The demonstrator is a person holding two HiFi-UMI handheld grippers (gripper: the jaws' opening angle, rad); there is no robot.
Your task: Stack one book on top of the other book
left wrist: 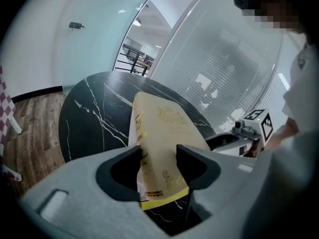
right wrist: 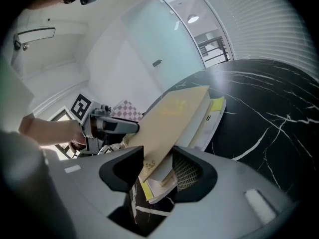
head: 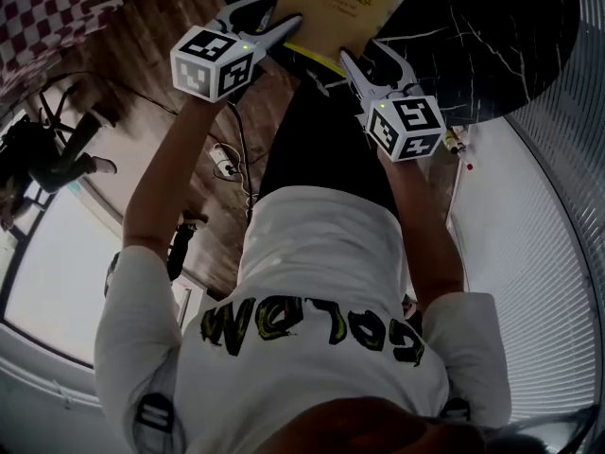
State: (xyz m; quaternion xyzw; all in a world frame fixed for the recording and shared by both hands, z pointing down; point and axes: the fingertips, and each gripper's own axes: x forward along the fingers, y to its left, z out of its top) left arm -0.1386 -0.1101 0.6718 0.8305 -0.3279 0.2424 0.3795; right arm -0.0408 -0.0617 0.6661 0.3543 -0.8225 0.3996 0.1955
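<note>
Nearest, a white printed T-shirt (head: 312, 282) and two bare forearms are seen from above. Just beyond them, the left gripper (left wrist: 158, 158) is clamped at a wide spread on the near left corner of a tan book (head: 345, 3), the gold-printed spine being caught between its jaws. The right gripper (right wrist: 158, 161) is closed on the same book's near right corner, a ribbed pad being pressed against the page block. The tan book is thus held by both tools, tilted, over the near part of a round black marble table (head: 492, 26). A second book (right wrist: 217, 105), yellow and white, is seen directly beneath it and slightly offset; whether the two touch cannot be told. Farther off, a wooden floor (left wrist: 30, 133) and a glass wall (left wrist: 224, 54) are shown.
</note>
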